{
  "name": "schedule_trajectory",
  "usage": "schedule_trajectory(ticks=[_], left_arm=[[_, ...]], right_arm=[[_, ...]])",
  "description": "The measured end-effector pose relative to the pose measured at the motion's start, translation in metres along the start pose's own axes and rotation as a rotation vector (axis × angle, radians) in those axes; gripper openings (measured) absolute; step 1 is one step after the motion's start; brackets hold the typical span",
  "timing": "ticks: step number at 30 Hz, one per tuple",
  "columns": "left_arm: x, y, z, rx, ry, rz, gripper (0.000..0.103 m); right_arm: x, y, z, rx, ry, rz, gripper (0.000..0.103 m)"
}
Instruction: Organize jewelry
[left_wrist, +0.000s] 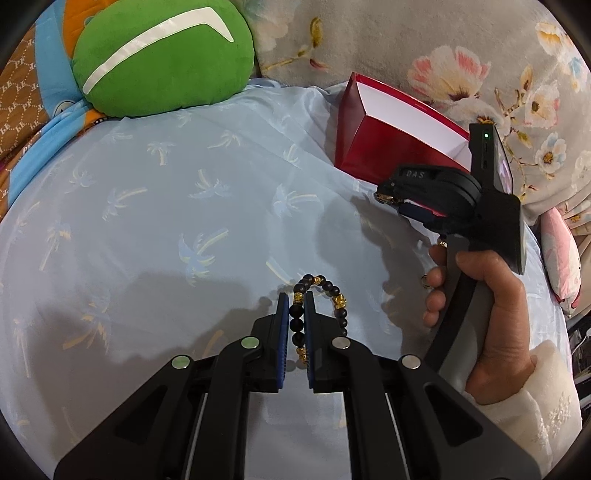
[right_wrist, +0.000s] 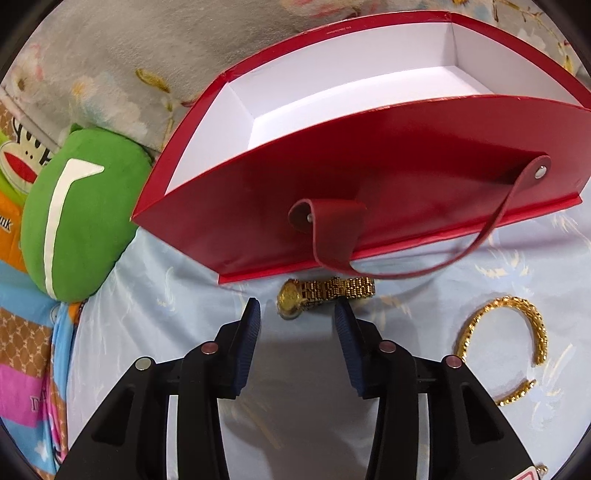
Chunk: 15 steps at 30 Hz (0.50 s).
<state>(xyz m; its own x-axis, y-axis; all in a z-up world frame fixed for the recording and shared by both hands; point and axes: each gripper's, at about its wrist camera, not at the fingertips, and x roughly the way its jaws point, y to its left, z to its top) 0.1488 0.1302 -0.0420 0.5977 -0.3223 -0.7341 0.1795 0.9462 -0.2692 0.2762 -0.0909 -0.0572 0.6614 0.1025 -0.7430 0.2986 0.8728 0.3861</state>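
My left gripper (left_wrist: 296, 300) is shut on a bracelet of dark and gold beads (left_wrist: 325, 291), whose loop arches just past the fingertips over the pale blue sheet. In the right wrist view my right gripper (right_wrist: 297, 308) stands open with nothing between its pads; a gold watch (right_wrist: 325, 290) lies just beyond the tips, against the foot of an open red box (right_wrist: 369, 177) with a white inside. A gold bangle (right_wrist: 506, 332) lies to the right of the watch. The left wrist view also shows the right gripper (left_wrist: 388, 194) in a hand, in front of the red box (left_wrist: 384, 147).
A round green cushion (left_wrist: 162, 55) rests at the back left, and it also sits left of the box as the green cushion (right_wrist: 74, 218). A red strap (right_wrist: 424, 254) hangs from the box front. Floral bedding (left_wrist: 443, 44) rises behind the box.
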Motion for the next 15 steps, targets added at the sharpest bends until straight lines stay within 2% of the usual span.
schedule_trajectory(ticks=[5,7,10,15], left_arm=[[0.002,0.004,0.000,-0.009,0.006,0.006,0.007],[0.004,0.006,-0.001,-0.011,0.010,0.007,0.007],[0.003,0.006,0.000,-0.008,0.009,0.006,0.007],[0.000,0.004,0.000,0.003,0.001,0.001,0.007]], right_arm=[[0.009,0.014,0.002,-0.041,-0.046,-0.088,0.042],[0.010,0.016,0.001,-0.057,-0.056,-0.126,0.035],[0.008,0.011,-0.002,-0.058,-0.042,-0.074,0.011],[-0.010,-0.002,-0.011,-0.073,-0.044,-0.053,0.005]])
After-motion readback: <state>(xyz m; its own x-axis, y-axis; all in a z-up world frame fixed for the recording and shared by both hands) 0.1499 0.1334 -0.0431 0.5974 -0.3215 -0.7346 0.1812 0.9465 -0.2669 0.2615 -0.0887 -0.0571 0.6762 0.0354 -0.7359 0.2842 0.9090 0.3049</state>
